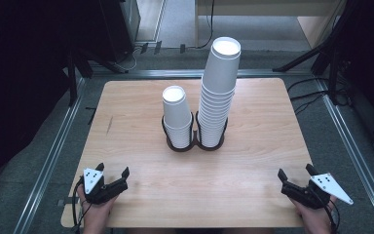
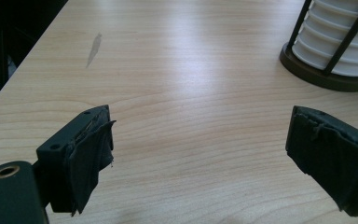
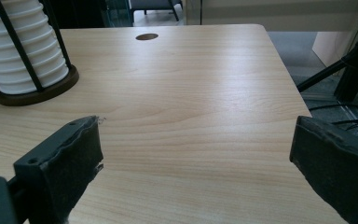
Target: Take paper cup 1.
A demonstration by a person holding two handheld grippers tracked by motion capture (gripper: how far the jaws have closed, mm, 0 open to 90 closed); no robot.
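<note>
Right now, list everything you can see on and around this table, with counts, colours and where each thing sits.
tall stack of paper cups: one, white, right ring of the holder, mid-table
short stack of paper cups: one, white, left ring of the holder
cup holder: one, dark, two rings, table centre
table: one, light wood
cables: several, black, floor right of the table
left gripper: one, black, open, near left corner
right gripper: one, black, open, near right corner
hands: two, at the near edge

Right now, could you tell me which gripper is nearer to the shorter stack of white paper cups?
Left. The left gripper sits near-left of the shorter stack; the right gripper lies farther, near-right.
</note>
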